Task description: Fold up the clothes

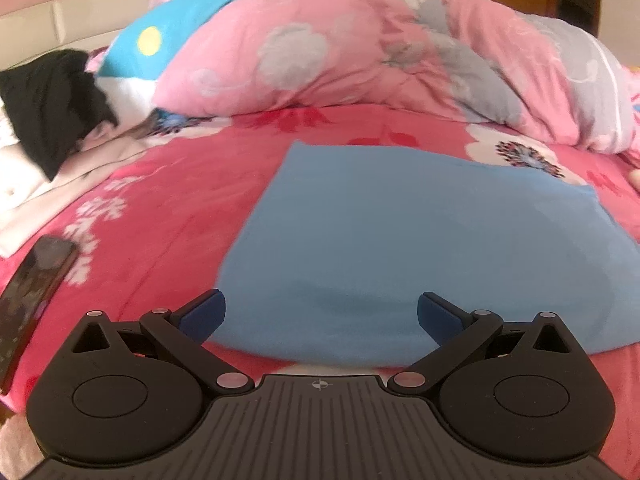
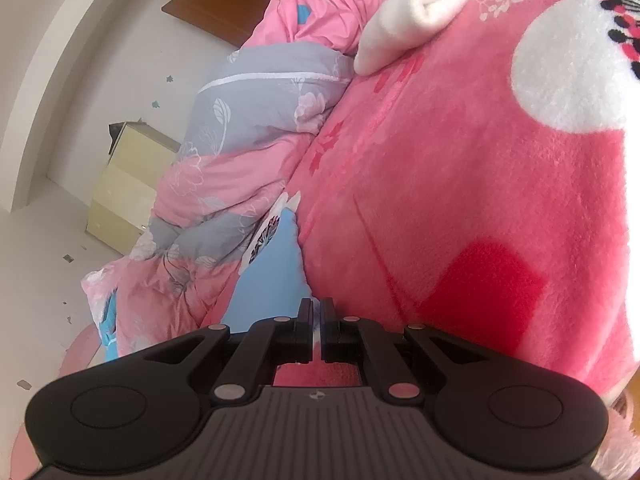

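Observation:
A light blue garment [image 1: 380, 240] lies flat on the red flowered blanket [image 1: 180, 184], folded into a rough rectangle. My left gripper [image 1: 320, 312] hovers just above its near edge, open wide, with nothing between the blue pads [image 1: 204, 314]. In the right wrist view, the same blue garment [image 2: 272, 280] narrows to a strip that runs into my right gripper [image 2: 316, 308]. Its jaws are shut, and a sliver of the pale cloth shows between them. The red blanket [image 2: 460, 160] fills the right of that view.
A bunched pink and grey quilt [image 1: 320, 40] lies behind the garment. At the left are a black garment [image 1: 52, 96], white cloth [image 1: 24, 184] and a dark phone [image 1: 32, 292]. A folded white cloth [image 2: 420, 4] sits on the blanket; a pale cabinet [image 2: 124, 184] stands by the wall.

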### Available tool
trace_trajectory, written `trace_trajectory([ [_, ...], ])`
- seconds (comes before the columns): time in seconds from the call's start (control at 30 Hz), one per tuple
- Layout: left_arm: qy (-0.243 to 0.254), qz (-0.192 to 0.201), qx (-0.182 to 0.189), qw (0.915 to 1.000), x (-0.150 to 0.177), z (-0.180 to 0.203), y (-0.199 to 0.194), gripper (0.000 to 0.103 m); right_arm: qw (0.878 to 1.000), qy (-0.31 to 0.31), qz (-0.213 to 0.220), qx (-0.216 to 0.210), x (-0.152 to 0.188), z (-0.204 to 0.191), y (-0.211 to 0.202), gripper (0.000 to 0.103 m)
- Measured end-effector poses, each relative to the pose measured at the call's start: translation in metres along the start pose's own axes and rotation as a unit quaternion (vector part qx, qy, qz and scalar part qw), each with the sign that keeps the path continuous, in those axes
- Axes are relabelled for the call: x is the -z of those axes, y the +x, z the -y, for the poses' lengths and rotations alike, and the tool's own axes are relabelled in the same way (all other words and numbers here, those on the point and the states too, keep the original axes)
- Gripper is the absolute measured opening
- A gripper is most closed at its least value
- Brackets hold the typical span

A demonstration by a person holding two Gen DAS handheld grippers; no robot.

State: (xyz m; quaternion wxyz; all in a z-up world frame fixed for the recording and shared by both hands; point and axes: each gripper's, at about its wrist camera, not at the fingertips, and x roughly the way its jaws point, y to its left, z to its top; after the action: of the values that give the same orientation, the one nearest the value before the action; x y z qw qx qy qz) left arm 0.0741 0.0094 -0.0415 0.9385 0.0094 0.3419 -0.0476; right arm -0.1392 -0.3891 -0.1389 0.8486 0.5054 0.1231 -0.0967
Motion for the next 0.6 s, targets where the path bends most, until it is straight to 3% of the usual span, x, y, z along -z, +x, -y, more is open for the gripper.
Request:
trace_trajectory([
  [0.33,0.033,-0.03,-0.002,0.999,0.003,0.029,0.019,0.103,1.0,0.001,0.003,-0.003,0.0,0.001,0.0,0.003],
  [0.6,0.01,-0.059,-0.01,0.9982,0.006,0.03,0.031,0.103,1.0,0.006,0.007,-0.008,0.0,0.002,0.0,0.003],
])
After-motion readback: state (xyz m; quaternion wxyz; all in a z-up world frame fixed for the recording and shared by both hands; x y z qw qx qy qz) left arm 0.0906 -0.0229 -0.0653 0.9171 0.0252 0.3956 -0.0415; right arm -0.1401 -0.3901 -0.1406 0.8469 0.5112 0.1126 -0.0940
